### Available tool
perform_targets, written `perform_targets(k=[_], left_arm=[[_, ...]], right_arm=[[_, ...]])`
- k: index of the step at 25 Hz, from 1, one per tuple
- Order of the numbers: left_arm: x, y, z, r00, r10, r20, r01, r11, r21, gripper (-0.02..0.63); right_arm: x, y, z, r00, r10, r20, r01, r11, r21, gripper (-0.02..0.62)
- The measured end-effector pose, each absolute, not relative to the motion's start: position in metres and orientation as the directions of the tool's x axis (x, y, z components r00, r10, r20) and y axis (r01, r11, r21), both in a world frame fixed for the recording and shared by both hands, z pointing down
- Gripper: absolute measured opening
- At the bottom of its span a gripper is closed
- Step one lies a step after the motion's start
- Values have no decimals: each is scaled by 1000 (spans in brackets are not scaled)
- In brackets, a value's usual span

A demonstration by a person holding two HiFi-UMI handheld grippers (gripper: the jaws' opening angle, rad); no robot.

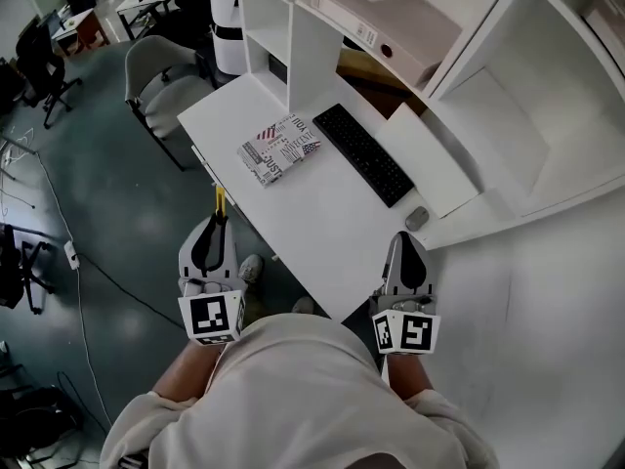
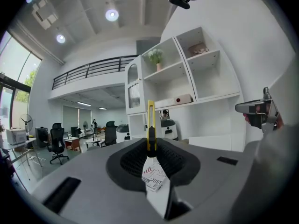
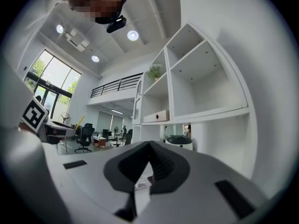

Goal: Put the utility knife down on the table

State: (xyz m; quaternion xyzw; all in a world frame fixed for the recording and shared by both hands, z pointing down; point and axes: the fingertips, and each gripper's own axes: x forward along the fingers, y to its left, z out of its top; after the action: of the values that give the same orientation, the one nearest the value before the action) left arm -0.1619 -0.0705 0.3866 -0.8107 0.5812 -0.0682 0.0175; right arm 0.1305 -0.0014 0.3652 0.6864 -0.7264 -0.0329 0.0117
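Yellow knife (image 2: 151, 122) pinched in left gripper (image 2: 150, 146), hanging over floor (image 1: 117, 223) left of table (image 1: 303, 213): letting go here drops it past the edge; right gripper (image 3: 148, 147) closed, empty

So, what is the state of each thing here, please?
left tool: shut on the utility knife.
utility knife: held, not yet on the table.
right tool: shut, empty.
book: closed, lying flat on the table.
binder: closed, lying flat.

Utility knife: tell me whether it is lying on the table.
No, the left gripper clamps the utility knife between its jaws, in the air beside the table.
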Motion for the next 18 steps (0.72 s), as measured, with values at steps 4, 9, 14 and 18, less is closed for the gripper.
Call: perform_targets(k=[4, 9, 14, 18], left_arm=[[-143, -100, 394, 396, -912, 109, -907, -407, -106, 63], [-119, -135, 403, 484, -865, 131, -862, -497, -100, 63], [-100, -163, 433, 534, -821, 202, -825, -558, -90, 63], [-79, -178, 467, 567, -772, 285, -790, -608, -75, 63]], right_arm=[[141, -3, 366, 30, -999, -17, -997, -31, 64, 3], [151, -6, 363, 130, -991, -2, -989, -130, 72, 3], [150, -13, 367, 188, -982, 16, -980, -186, 67, 3], [148, -18, 367, 204, -979, 27, -977, -202, 69, 3]])
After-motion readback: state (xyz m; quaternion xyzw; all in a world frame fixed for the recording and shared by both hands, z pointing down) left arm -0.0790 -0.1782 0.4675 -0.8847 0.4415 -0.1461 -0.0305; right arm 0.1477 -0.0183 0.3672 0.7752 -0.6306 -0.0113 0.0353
